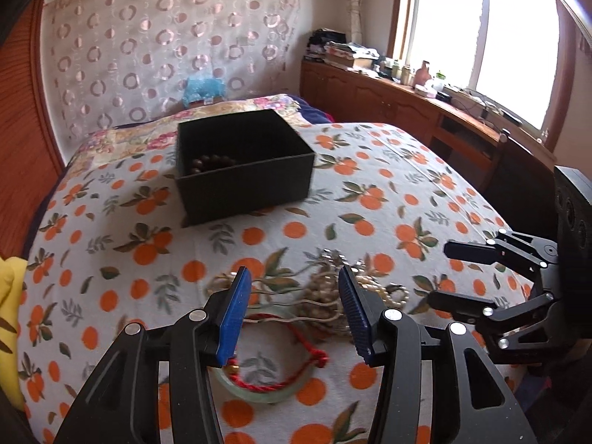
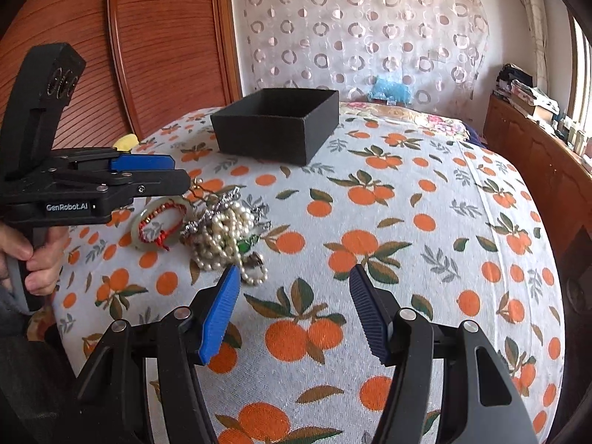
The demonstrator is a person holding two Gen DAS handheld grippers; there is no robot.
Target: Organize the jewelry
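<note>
The left gripper (image 1: 294, 310) is held over the jewelry with its jaws parted to a middle width, and nothing is pressed between the blue pads (image 1: 235, 318). It is gripped by a hand (image 2: 35, 255) seen at the left edge of the right wrist view. Under it, near the front edge of the bed, a pale green bangle (image 1: 259, 392) is laid flat on the bedspread (image 1: 388, 192), and a red cord bracelet (image 1: 292, 370) is lying across it. Just beside the bangle, a tangled heap of pearl necklaces (image 2: 225, 236) is found, with a small green stone (image 2: 243, 247) in it and some silver pieces mixed in; single items cannot be told apart.

The right gripper (image 2: 294, 309) is held to the right of the heap, its jaws set wide and empty over the orange-printed cloth.

Farther toward the head of the bed, well apart from the heap, an open black box (image 1: 240, 170) is placed. Dark brown beads (image 1: 211, 162) are seen inside it, against its left wall.
</note>
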